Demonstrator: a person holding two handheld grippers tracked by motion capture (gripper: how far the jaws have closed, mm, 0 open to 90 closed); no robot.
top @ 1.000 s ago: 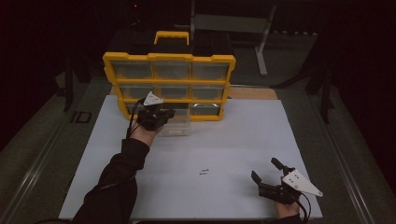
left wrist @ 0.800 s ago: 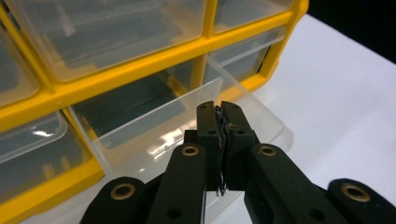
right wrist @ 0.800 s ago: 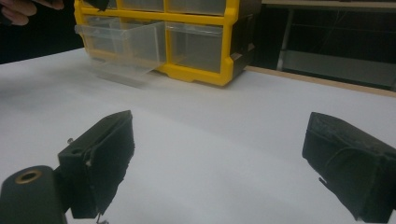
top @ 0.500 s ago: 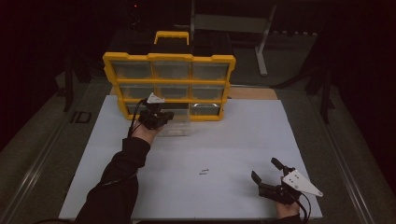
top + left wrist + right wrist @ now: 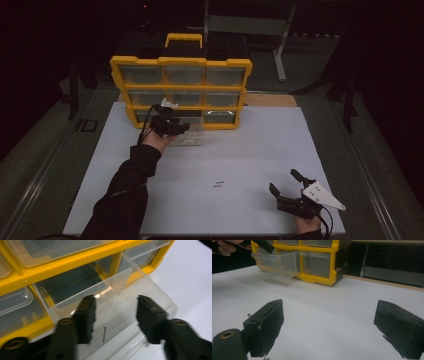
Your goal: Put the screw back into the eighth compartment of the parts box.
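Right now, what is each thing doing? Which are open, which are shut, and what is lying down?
Yellow drawer organizer: standing upright on the table.
Bottom middle drawer: pulled out, one screw lying inside.
Bottom right drawer: pushed in.
Left tongs: open, over the pulled-out drawer, holding nothing.
Right tongs: open, empty, low over the white table.
Loose screws: lying flat on the table.

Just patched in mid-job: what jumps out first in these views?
The yellow organizer at the far edge of the white table, with one clear drawer pulled out of its bottom row. The left tongs hang open over that drawer, where a single screw lies. The right tongs sit open near the front right, with small screws loose mid-table.
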